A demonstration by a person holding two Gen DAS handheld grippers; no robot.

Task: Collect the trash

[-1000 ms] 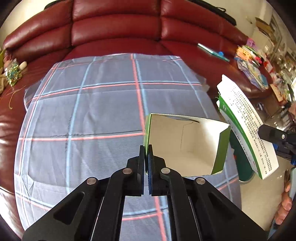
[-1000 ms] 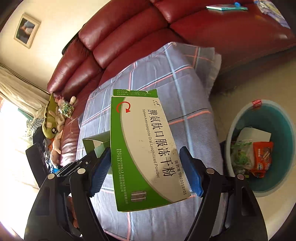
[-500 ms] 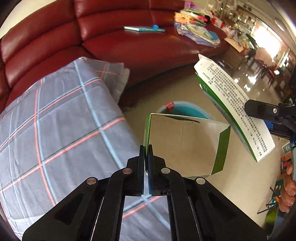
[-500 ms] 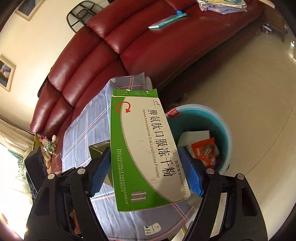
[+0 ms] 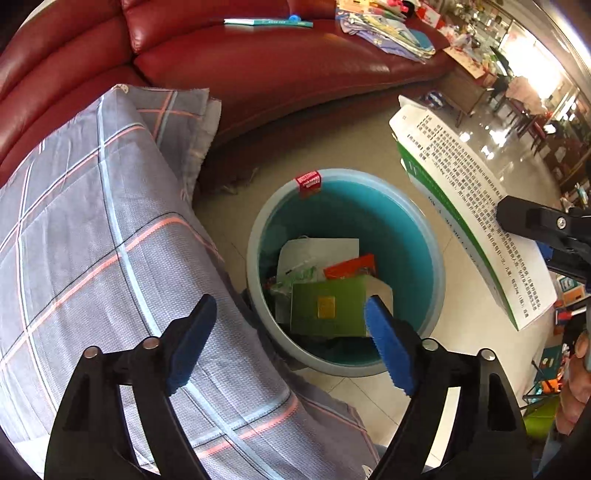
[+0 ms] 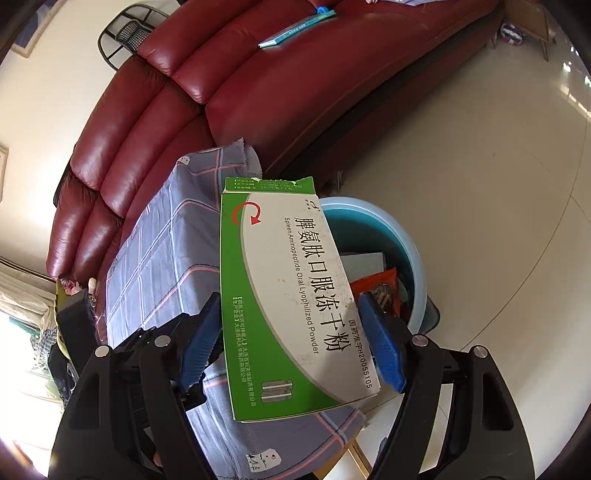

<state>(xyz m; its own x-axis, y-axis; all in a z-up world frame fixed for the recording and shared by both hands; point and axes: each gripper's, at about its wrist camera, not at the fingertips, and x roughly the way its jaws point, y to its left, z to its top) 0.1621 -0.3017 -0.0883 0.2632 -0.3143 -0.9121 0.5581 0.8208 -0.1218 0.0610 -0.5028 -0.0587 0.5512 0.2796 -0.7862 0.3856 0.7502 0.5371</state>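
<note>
My left gripper [image 5: 289,301] hovers over a teal trash bin [image 5: 255,236] on the floor; its jaws are opening and nothing is between them. A small green carton [image 5: 327,310] lies inside the bin on top of wrappers and paper. My right gripper [image 6: 289,299] is shut on a large green-and-white medicine box [image 6: 280,258], holding it by its long sides beside and partly over the bin [image 6: 406,240]. In the left wrist view that medicine box [image 5: 465,229] hangs to the right of the bin.
A table under a grey plaid cloth [image 5: 92,229] stands just left of the bin. Behind it curves a red leather sofa [image 5: 280,70] with a teal book [image 5: 269,22] and stacked papers [image 5: 388,33]. A hand [image 5: 576,387] shows at the right edge.
The left gripper's jaws opened wide and the small green carton dropped from them into the bin. Both grippers swung from over the plaid cloth to the bin; the right still holds the medicine box.
</note>
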